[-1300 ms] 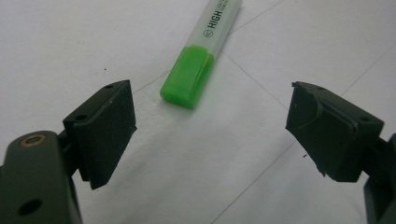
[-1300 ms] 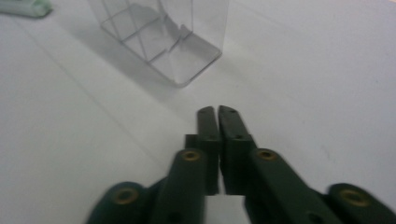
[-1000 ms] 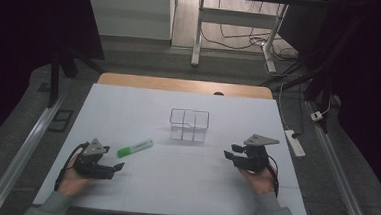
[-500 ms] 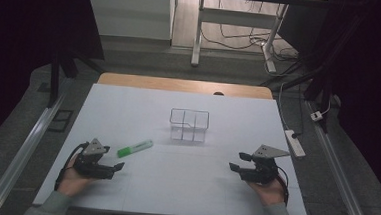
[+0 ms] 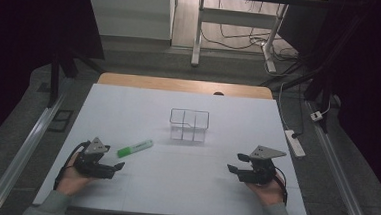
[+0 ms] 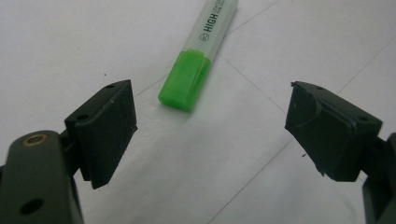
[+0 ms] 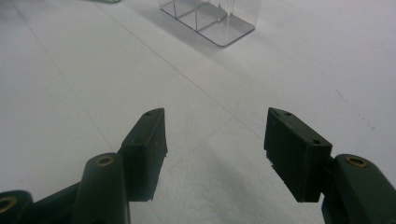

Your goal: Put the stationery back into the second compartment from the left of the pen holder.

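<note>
between my left jaws there is only bare white paper. they stand wide apart and hold nothing. just past them lies the green highlighter point(image 6: 198, 56), flat on the table point(image 5: 142, 119), with its green cap end toward me and its pale barrel going away. from above, my left gripper point(image 5: 118, 167) sits near the pen, a little below and to the left of it.

my right gripper point(image 5: 231, 168) is well apart from the pen, on the other side of the table. its jaws have just been opening, and nothing is between them. ahead of it stands a little clear box point(image 7: 208, 18) with walls inside. i think it is empty, but the clear walls make that hard to see.

i think the pen is light and stiff, so it will not bend or break. its plastic looks smooth, so it could slip or roll. i would take it across the middle of the barrel, one pad on each long side, and squeeze gently. the cap end is shorter, so i would not grab there.
</note>
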`<state>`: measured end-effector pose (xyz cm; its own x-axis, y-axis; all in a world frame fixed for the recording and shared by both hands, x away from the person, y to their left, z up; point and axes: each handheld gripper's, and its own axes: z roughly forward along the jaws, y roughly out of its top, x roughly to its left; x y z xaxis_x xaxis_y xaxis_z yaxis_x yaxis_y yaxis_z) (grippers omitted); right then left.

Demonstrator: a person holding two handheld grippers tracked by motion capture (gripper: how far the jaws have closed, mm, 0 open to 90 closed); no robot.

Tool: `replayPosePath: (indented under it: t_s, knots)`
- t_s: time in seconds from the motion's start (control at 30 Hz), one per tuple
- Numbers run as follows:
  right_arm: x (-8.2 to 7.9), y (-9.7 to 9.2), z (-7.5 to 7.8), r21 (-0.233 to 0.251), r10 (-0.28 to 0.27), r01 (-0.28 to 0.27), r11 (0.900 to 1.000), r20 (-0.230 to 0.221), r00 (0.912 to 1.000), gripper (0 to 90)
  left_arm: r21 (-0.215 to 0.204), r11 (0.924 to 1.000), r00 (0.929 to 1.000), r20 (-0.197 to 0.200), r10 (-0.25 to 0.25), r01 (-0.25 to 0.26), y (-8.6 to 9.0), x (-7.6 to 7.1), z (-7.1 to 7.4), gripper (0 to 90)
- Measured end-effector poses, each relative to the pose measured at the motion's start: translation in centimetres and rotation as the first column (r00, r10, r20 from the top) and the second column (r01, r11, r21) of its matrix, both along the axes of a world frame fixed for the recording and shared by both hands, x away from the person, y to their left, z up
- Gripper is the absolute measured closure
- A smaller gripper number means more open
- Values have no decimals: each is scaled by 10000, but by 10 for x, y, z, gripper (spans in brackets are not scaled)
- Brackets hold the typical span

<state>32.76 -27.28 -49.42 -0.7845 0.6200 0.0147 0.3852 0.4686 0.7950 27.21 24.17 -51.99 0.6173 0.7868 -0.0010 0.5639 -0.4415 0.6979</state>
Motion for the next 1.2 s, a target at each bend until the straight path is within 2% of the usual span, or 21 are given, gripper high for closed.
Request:
replayPosePath:
  t_s: [0.33,0.43,0.67,0.9,1.13,1.2]
  knots:
    - [2,-2,0,-9,-79,79,10000,-40,10000,390,234,9993,9992,-284,-287,294,-2,9,14,174]
    - [2,-3,0,-45,-117,117,9999,-22,9999,390,383,9984,9988,-250,-417,427,-2,13,20,176]
    - [2,-4,0,-65,-138,138,9999,-32,9999,389,784,9944,9967,-447,-679,713,-7,24,32,188]
    - [3,-4,-1,-101,-173,172,9998,-72,9998,388,1218,9871,9915,-908,-929,1036,-13,38,30,200]
    - [3,-3,-2,-181,-161,159,9997,-116,9998,387,1453,9808,9846,-1352,-1109,1304,-15,52,27,226]
    - [4,-3,-3,-259,-167,164,9995,-129,9998,386,1627,9765,9817,-1501,-1169,1412,-17,57,25,227]
